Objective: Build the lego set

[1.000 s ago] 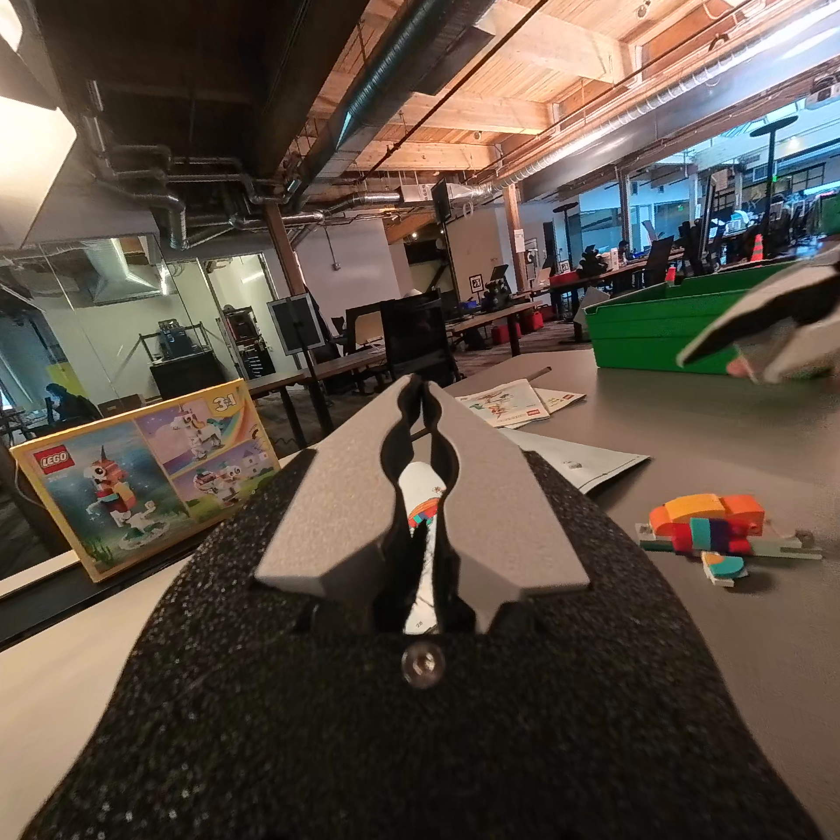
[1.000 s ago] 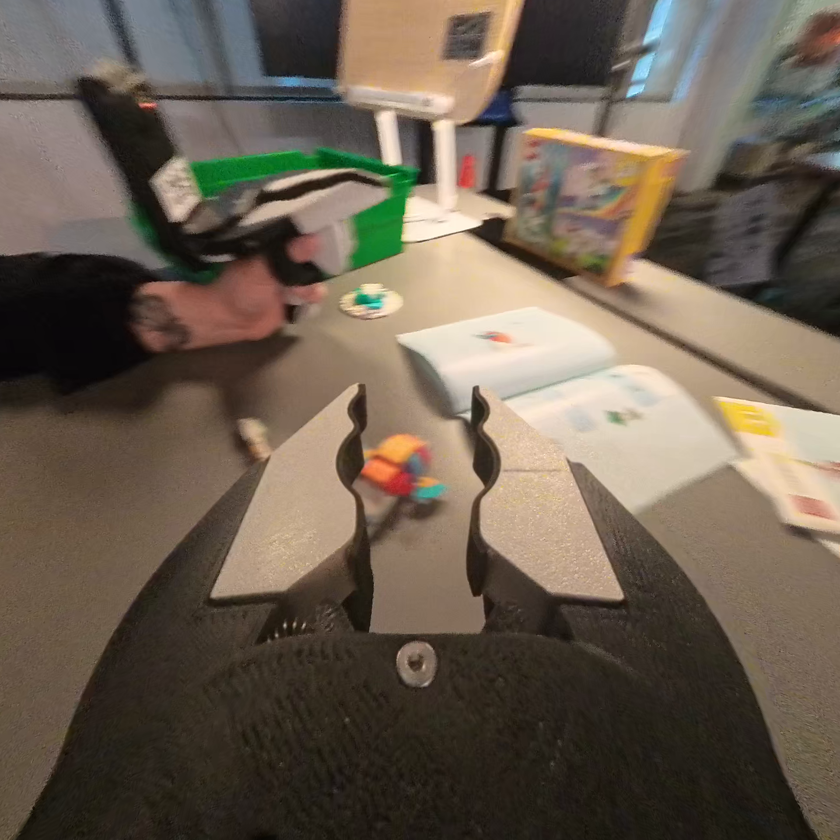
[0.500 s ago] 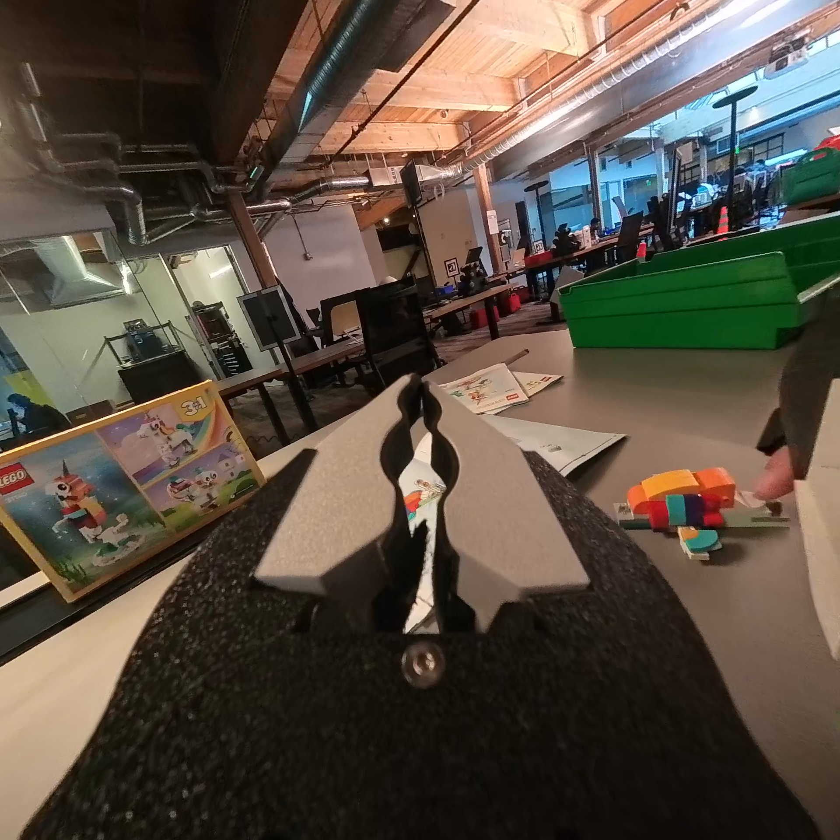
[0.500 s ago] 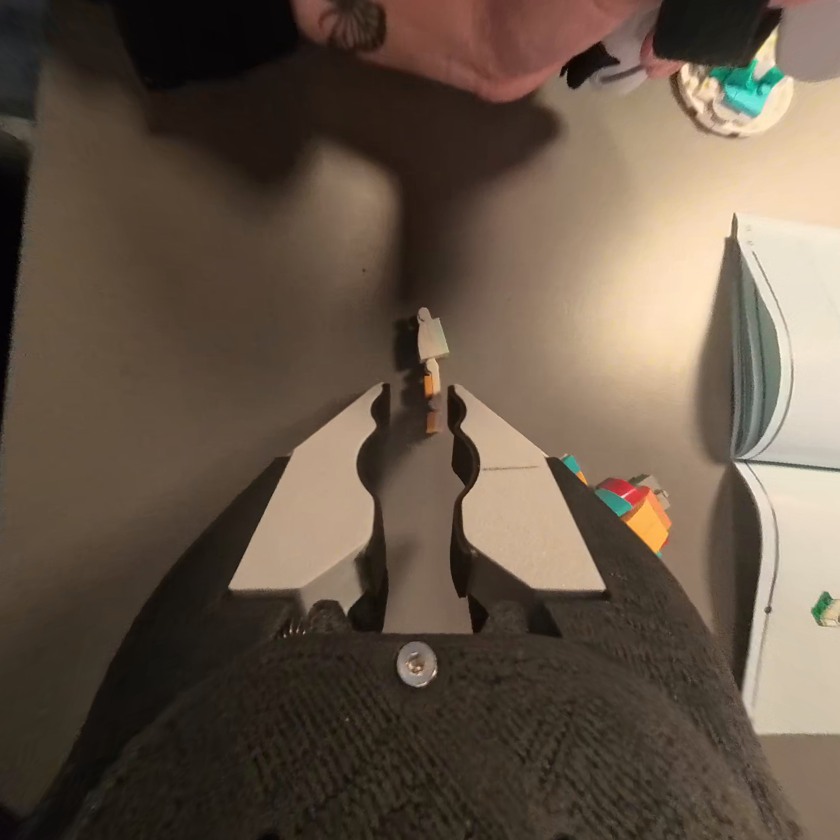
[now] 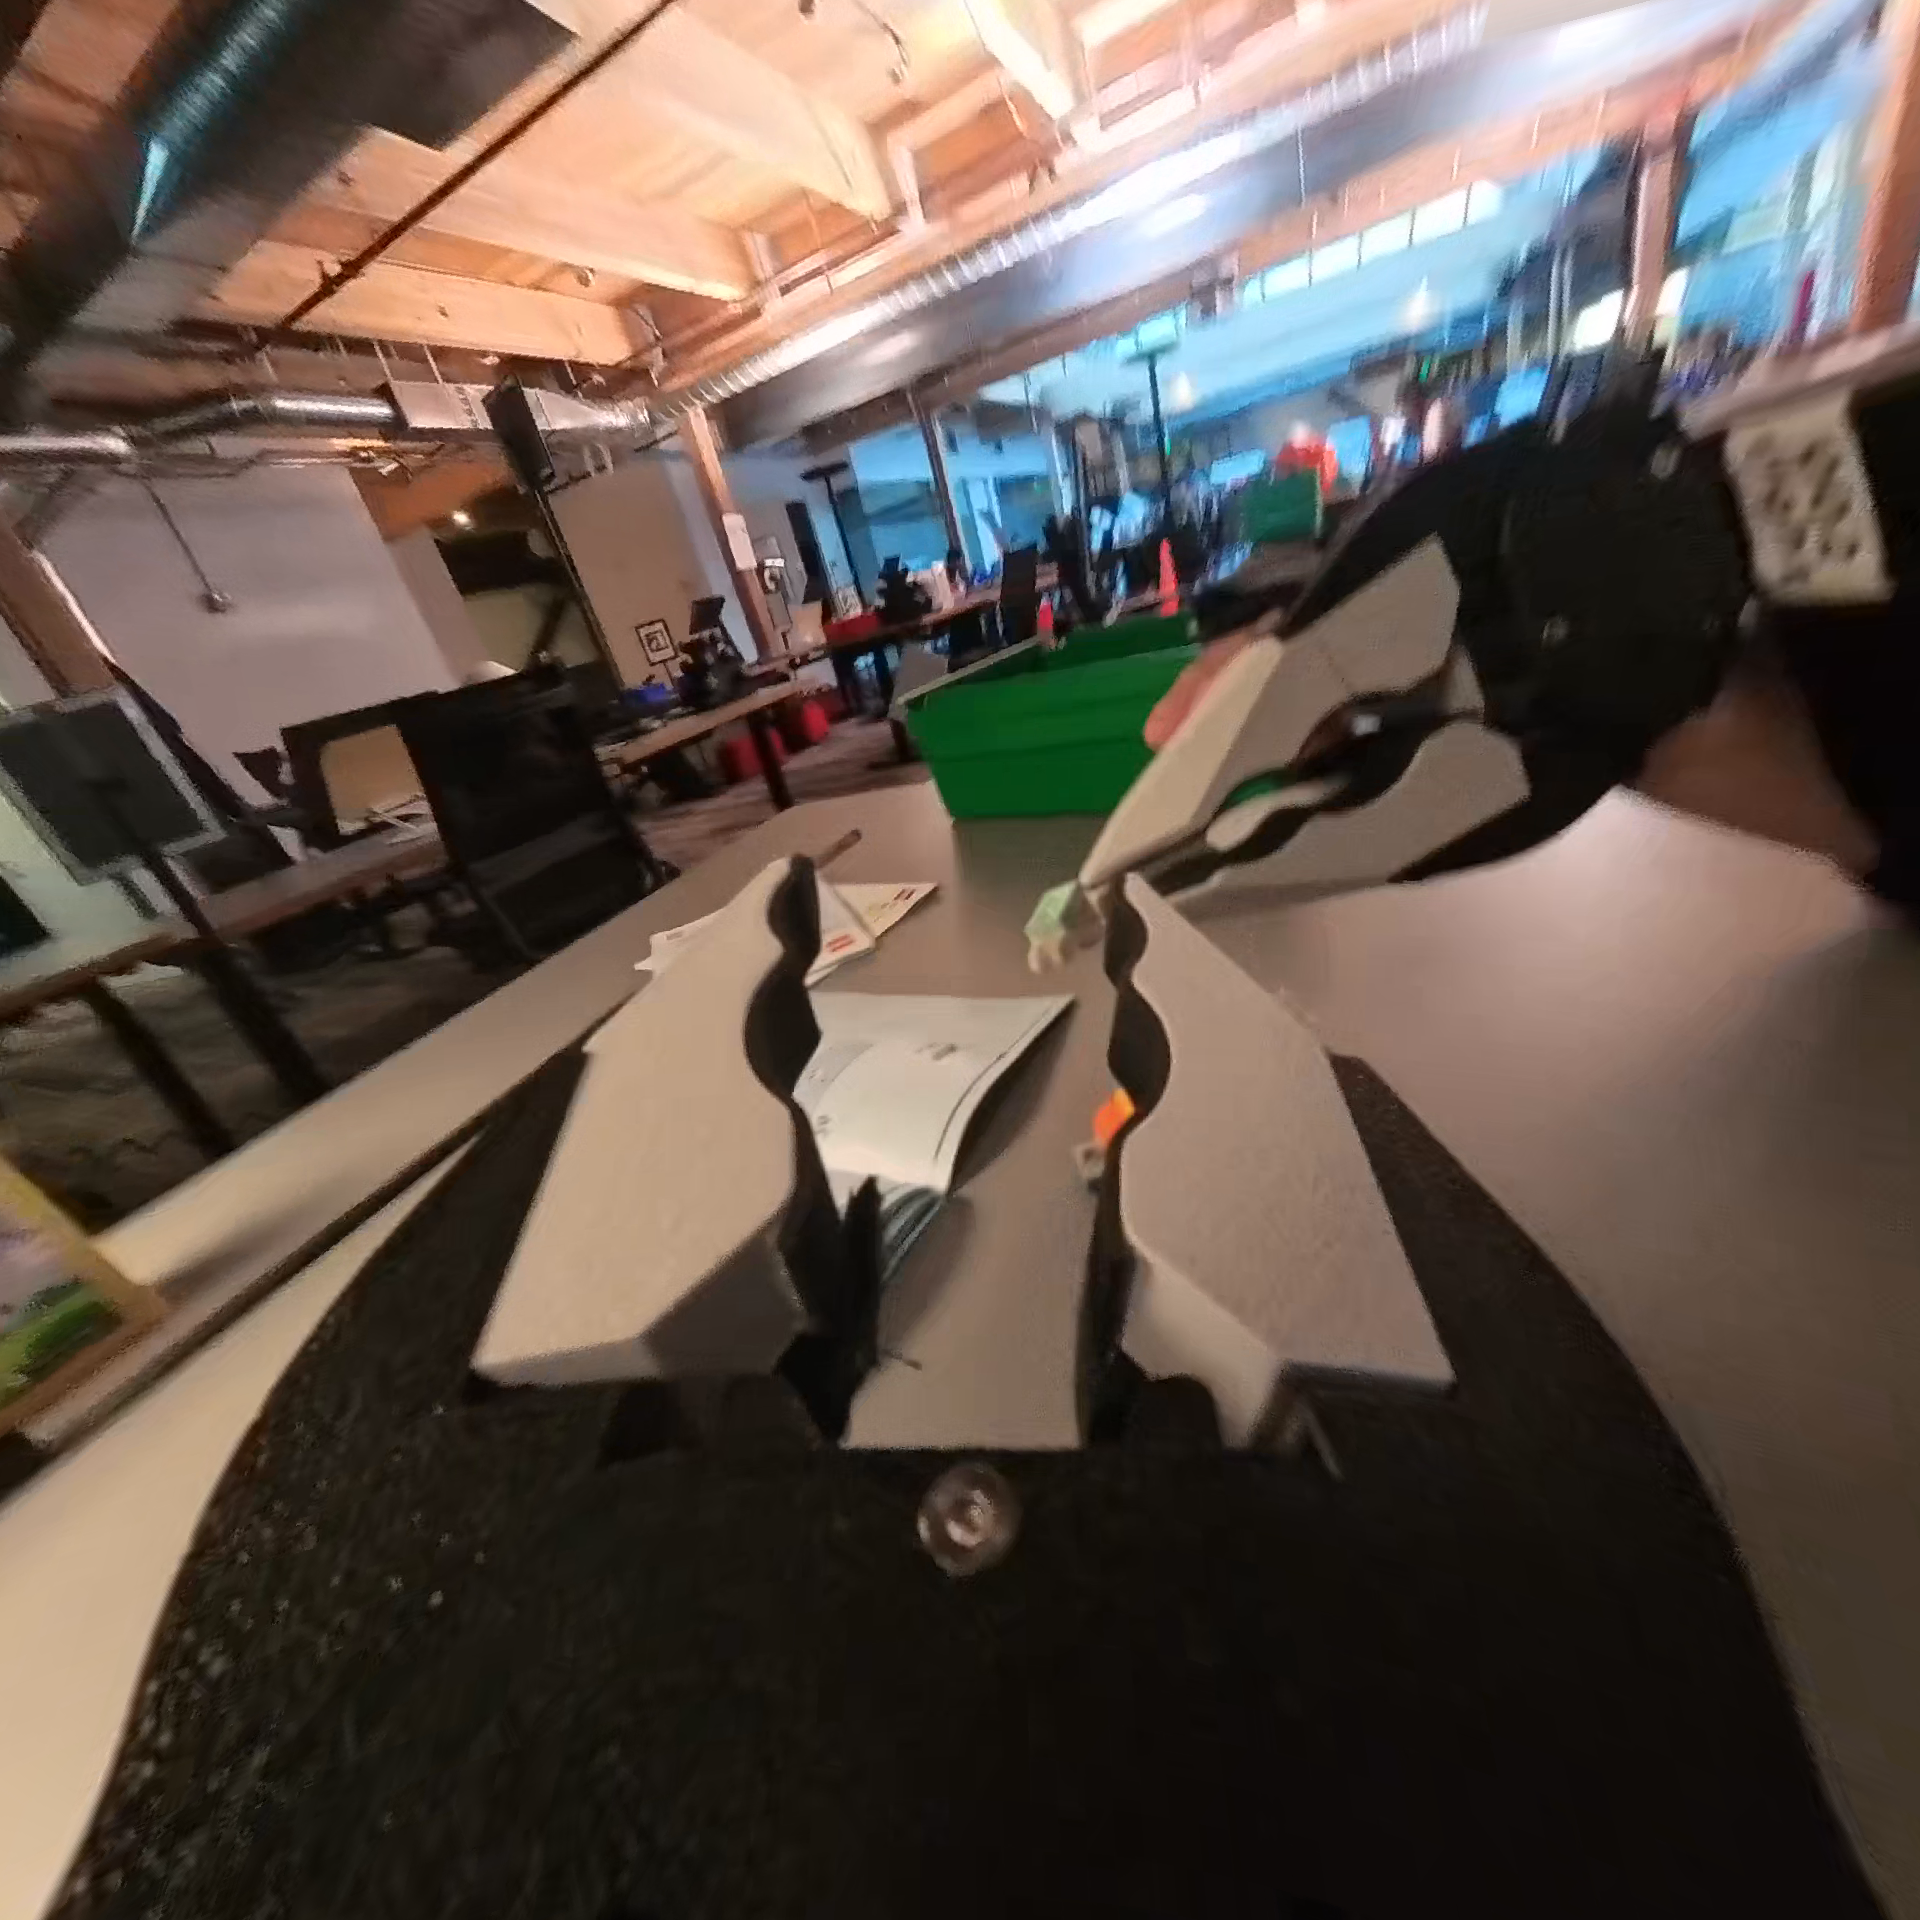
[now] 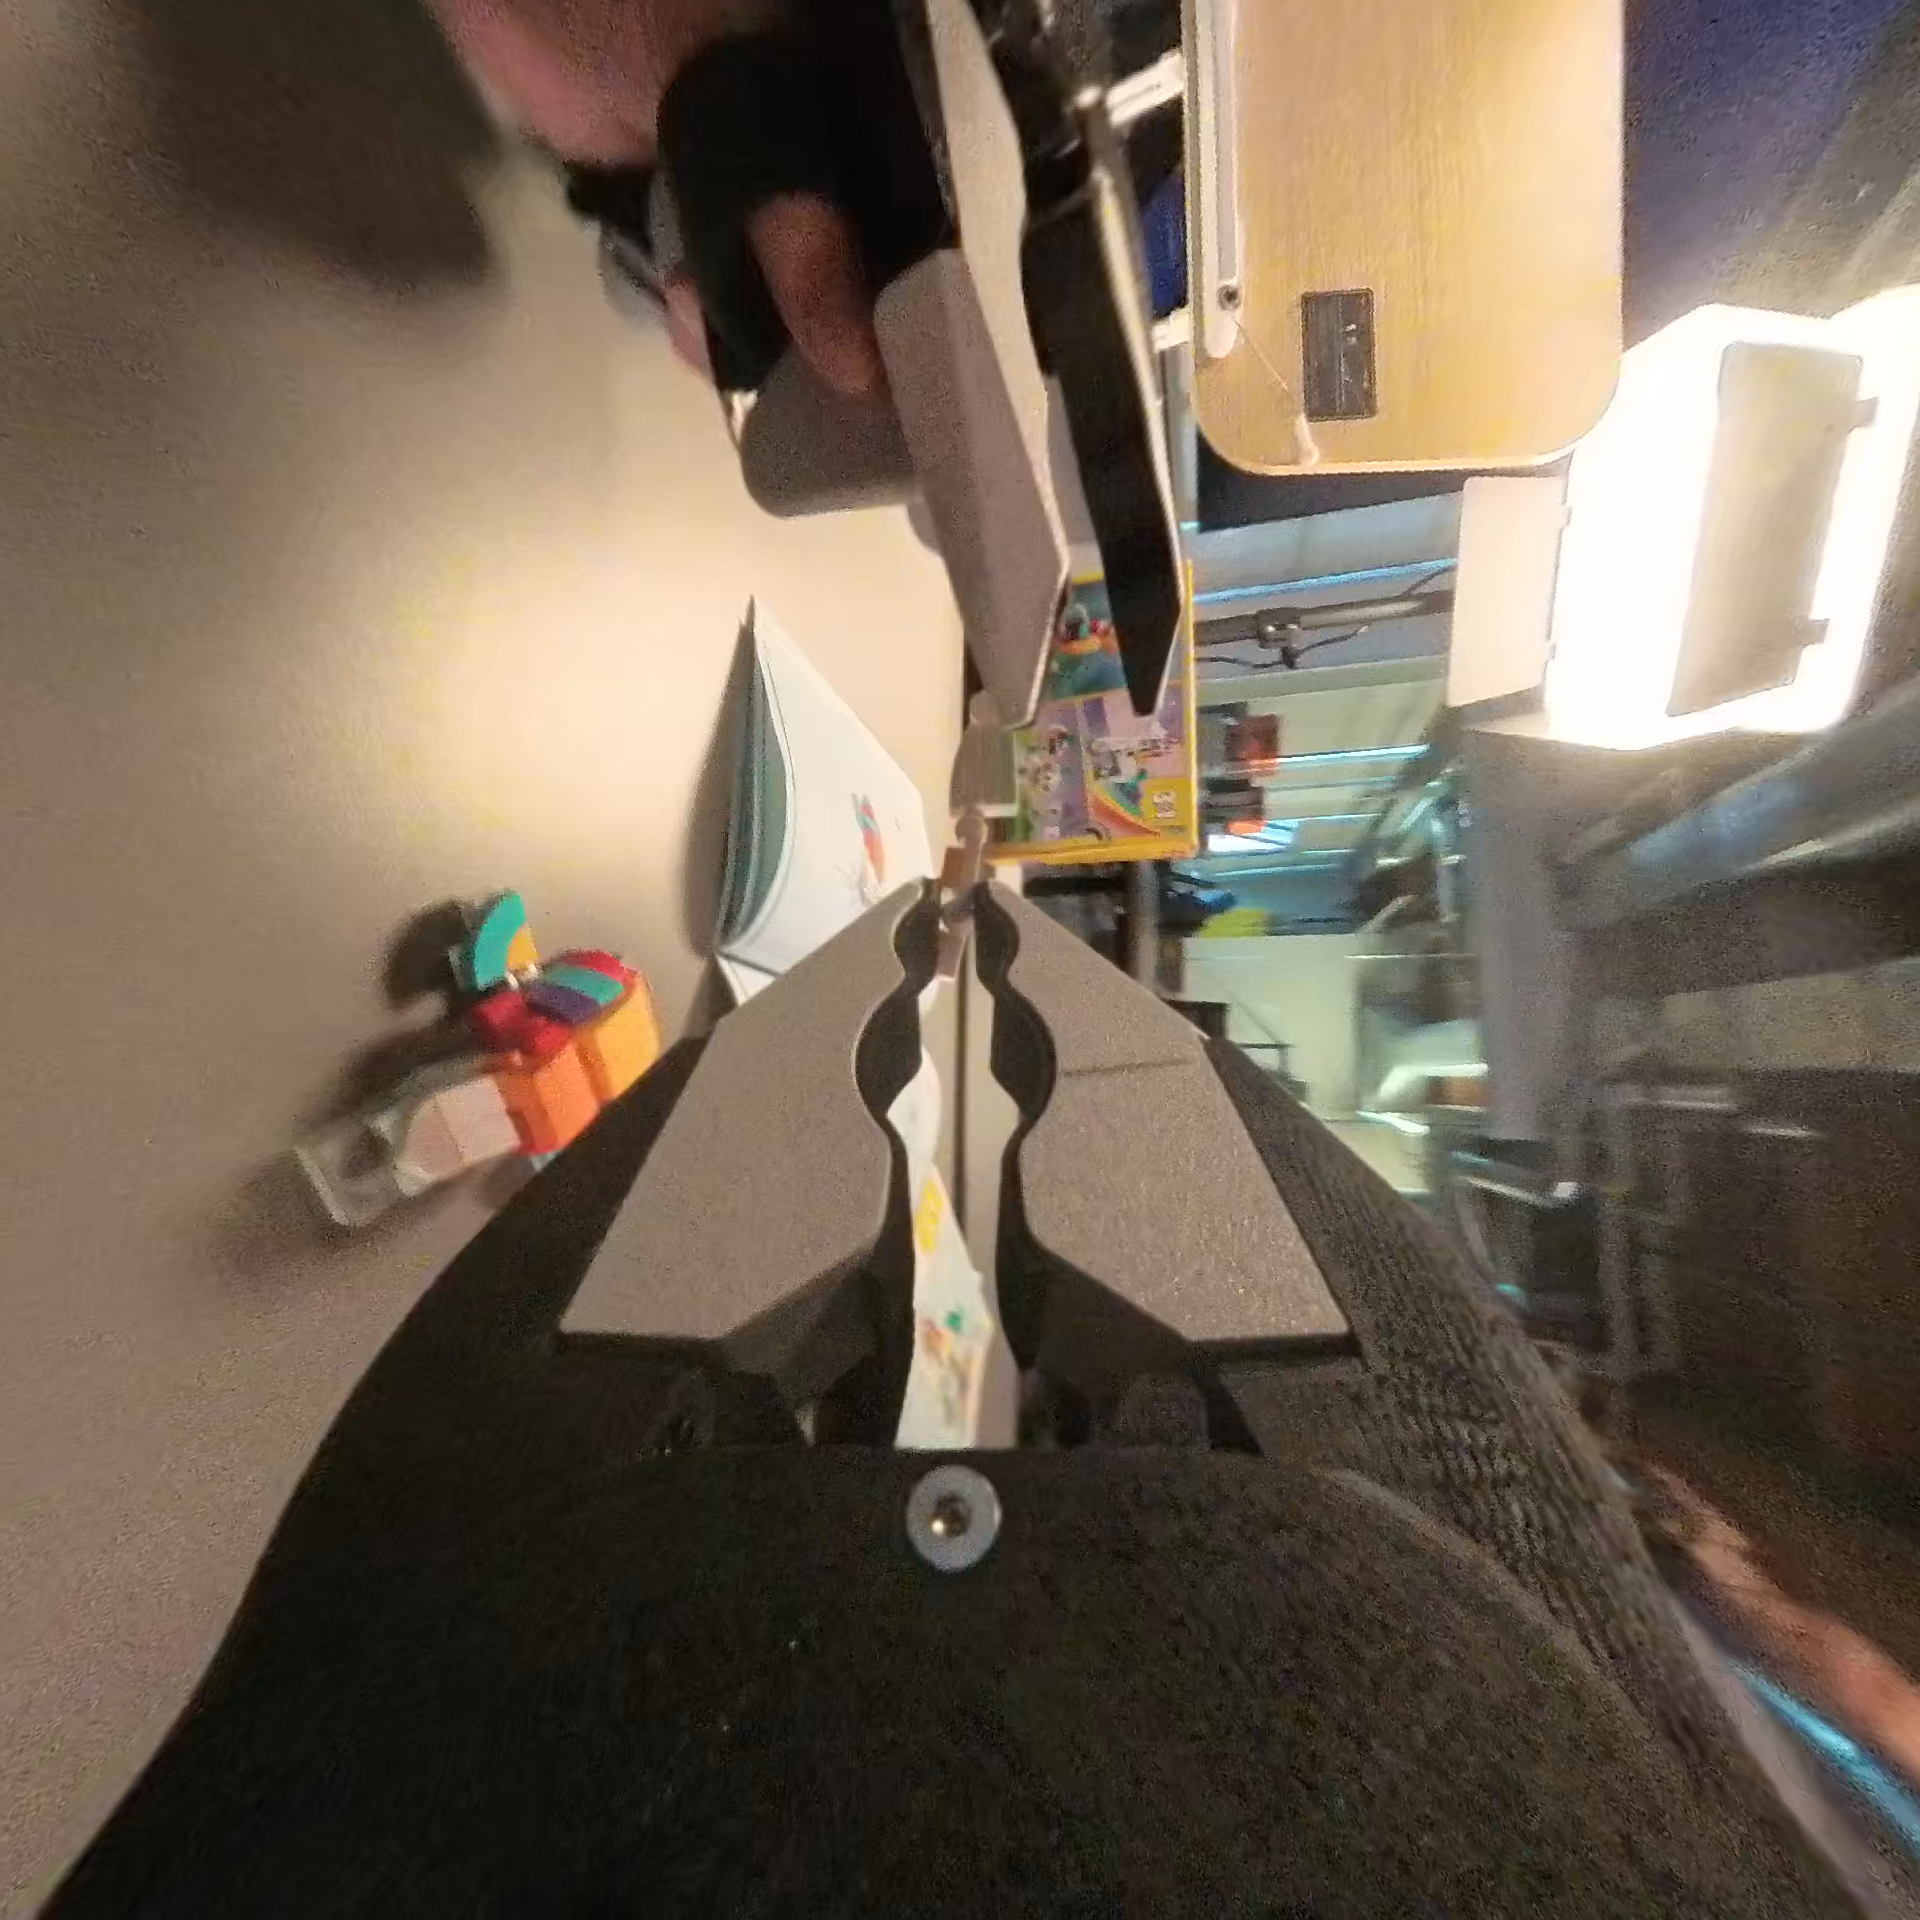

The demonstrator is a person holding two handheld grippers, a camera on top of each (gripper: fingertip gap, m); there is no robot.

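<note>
The right gripper (image 6: 958,906), at frame centre, pinches a small pale piece (image 6: 966,821) at its very tips, lifted off the grey table (image 6: 312,623). The left gripper (image 5: 961,914) has its fingers spread wide, holding nothing, tips close to that piece. At left centre of the right wrist view lies the colourful part-built model (image 6: 540,1029). For a clean handover, the left should probably close squarely on the free end – slowly – before the right lets go.

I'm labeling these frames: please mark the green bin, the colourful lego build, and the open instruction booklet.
green bin (image 5: 1023,743), left wrist view, front wall.
colourful lego build (image 6: 566,1055), right wrist view, orange bricks.
open instruction booklet (image 5: 914,1070), left wrist view, right-hand page.
</note>
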